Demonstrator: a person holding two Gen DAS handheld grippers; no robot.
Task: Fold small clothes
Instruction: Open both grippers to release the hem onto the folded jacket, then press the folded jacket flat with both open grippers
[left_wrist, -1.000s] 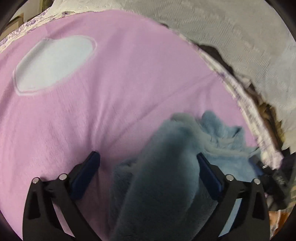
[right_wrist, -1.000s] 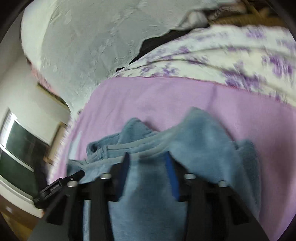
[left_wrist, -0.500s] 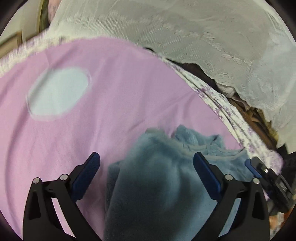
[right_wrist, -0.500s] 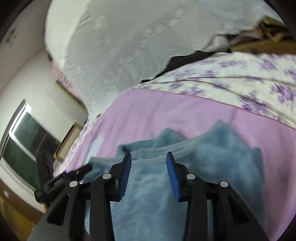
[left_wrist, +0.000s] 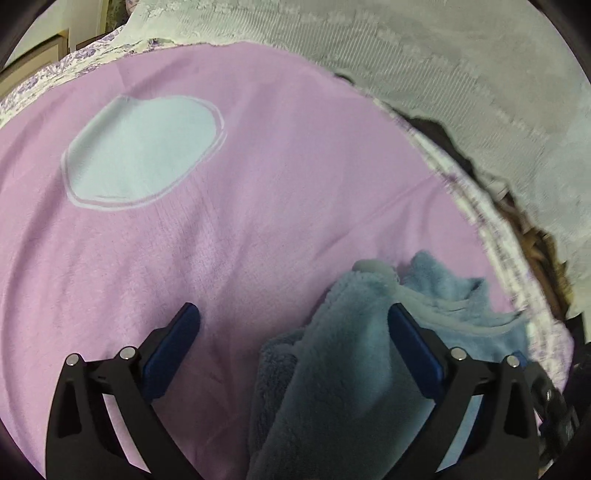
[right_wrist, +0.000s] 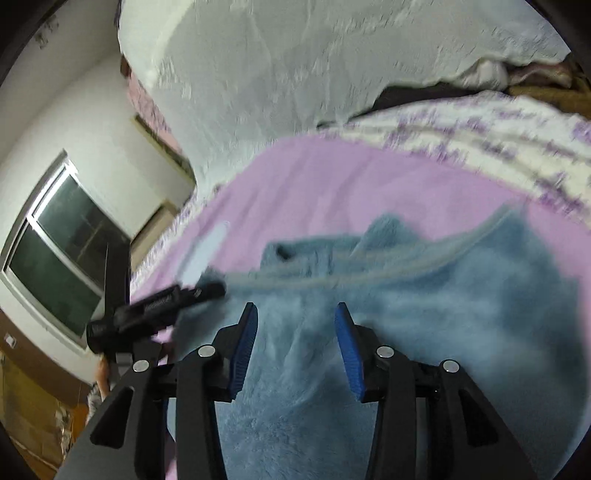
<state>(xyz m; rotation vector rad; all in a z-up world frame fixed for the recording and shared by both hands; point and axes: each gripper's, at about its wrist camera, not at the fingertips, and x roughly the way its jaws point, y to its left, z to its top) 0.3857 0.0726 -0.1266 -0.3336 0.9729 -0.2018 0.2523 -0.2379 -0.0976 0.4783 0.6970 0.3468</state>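
Fleece garment (left_wrist: 332, 369), blue, lies bunched on pink blanket (left_wrist: 258, 184), mid-fold by appearance. Left gripper (left_wrist: 293, 332): jaws wide, nothing clamped, cloth draped between them. Right gripper (right_wrist: 295, 325): jaws partly open over a fleece ridge, grip unconfirmed. Next move needs a firm edge pinch. Garment outline blurred, lower part cut off

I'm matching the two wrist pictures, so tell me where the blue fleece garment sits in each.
Left wrist: blue fleece garment lower right, between the open left gripper fingers.
Right wrist: it fills the lower centre and right, under the open right gripper.
Shared landmark: pink blanket beneath it.
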